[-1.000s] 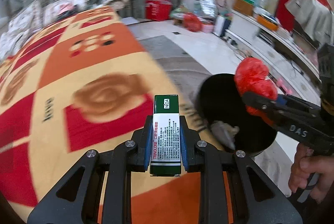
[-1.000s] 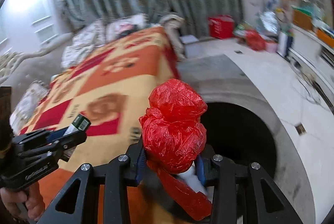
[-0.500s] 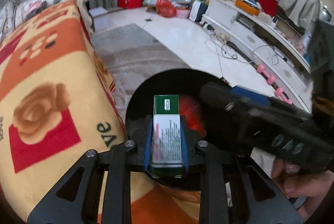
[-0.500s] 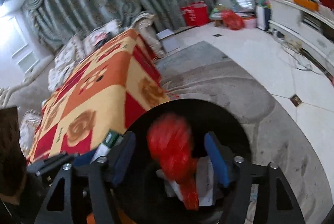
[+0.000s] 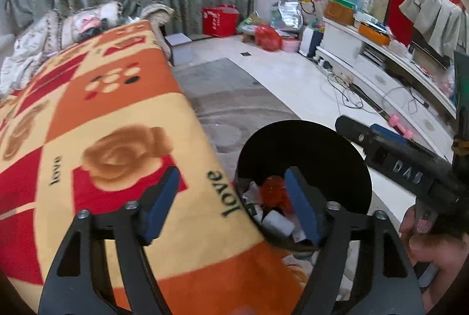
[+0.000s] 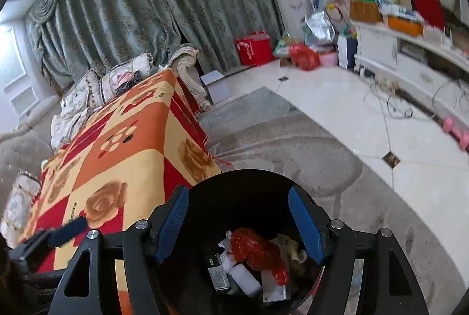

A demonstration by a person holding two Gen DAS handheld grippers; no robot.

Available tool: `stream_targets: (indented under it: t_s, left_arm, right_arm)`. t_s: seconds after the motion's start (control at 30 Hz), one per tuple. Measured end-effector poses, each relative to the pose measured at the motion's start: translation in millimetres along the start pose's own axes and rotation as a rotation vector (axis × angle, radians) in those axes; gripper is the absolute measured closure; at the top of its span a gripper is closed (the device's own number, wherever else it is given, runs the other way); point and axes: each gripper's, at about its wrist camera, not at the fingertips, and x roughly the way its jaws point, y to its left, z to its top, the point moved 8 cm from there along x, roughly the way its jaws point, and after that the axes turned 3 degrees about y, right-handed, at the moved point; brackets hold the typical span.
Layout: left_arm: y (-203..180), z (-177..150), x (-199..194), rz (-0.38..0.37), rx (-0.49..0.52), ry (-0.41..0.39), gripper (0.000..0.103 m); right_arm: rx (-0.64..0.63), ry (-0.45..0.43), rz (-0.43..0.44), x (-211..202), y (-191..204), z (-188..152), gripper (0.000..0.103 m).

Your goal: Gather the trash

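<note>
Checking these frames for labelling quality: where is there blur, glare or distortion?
Left wrist view: left gripper fingers smeared by motion blur, blanket soft, fisheye bends the floor. Right wrist view: bright glare at the upper left, shelves at the upper right blurred, black trash bin interior dark yet the red plastic bag stays readable.

Our left gripper point(image 5: 231, 203) has its jaws spread wide, nothing between the blue pads point(image 5: 159, 202); our right gripper point(image 6: 241, 222) is parted just as wide and empty. In the left view, our right hand point(image 5: 433, 250) grips its handle at the right edge
</note>
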Motion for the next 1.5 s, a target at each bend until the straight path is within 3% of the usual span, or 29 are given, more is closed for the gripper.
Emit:
stream_targets:
  t_s: [0.1, 0.17, 0.3, 0.43, 0.63, 0.77, 1.5]
  left_arm:
    - [3.4, -11.3, -20.6, 0.030, 0.006, 0.011, 0.022]
    - [9.5, -17.7, -42.4, 0.097, 0.025, -0.019, 0.022]
    - [20.8, -29.8, -77.9, 0.150, 0.036, -0.029, 0.022]
    - [27.9, -38.3, -113.8, 0.147, 0.021, -0.042, 0.021]
    - [41.0, -42.8, -149.5, 0.051, -0.055, -0.060, 0.016]
    - [44.1, -43.5, -160.8, 0.073, -0.058, -0.075, 0.014]
    - [39.8, -47.8, -166.5, 0.047, -0.065, -0.064, 0.014]
  right_arm:
    - [-0.039, 0.034, -0.007, -11.3, 12.1, -18.9, 0.035]
    - [-0.067, 0.079, 0.011, -21.8, 23.5, -34.7, 0.034]
    - [-0.078, 0.154, -0.006, -44.6, 34.7, -52.4, 0.024]
    - [-0.133, 0.195, -0.001, -69.0, 53.5, -53.8, 0.023]
    - [-0.230, 0.163, -0.061, -107.3, 80.8, -46.6, 0.014]
    - [-0.279, 0.152, -0.114, -116.3, 88.7, -46.8, 0.014]
    - [-0.260, 0.143, -0.150, -135.7, 81.1, -41.6, 0.014]
